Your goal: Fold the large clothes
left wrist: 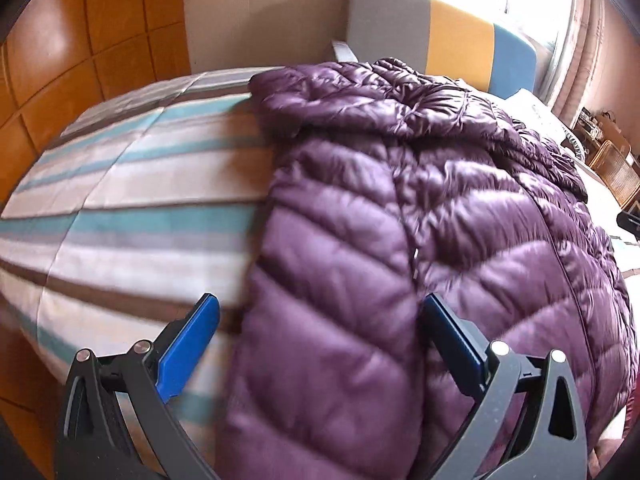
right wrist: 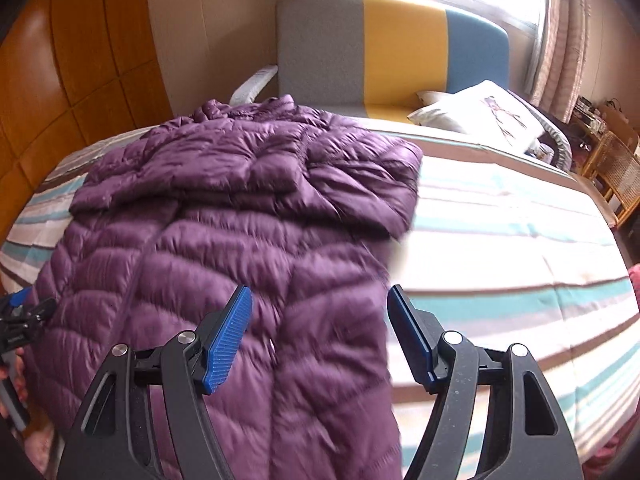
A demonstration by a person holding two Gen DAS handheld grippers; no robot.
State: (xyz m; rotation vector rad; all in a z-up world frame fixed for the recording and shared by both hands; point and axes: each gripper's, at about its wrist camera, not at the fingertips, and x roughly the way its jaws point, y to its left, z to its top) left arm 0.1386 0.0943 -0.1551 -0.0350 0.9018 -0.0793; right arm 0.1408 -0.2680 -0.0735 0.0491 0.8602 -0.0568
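Striped in teal, white and brown, the bedspread (right wrist: 500, 240) covers a bed set against a headboard (right wrist: 400, 52) of grey, yellow and blue panels, with a white pillow (right wrist: 480, 120) lying at its foot. A purple quilted jacket (right wrist: 224, 216) lies spread flat on the bedspread, its sleeves folded across the chest.

The left gripper (left wrist: 320, 320) hangs above the jacket's left edge with its blue pads well apart and nothing between them; the padded fabric runs ahead of it and off to its right.

The right gripper (right wrist: 320, 312) hangs over the jacket's right edge, jaws also spread wide and gripping nothing, with bare bedspread to its right. Far to its left, the left gripper shows beside the jacket's other edge.
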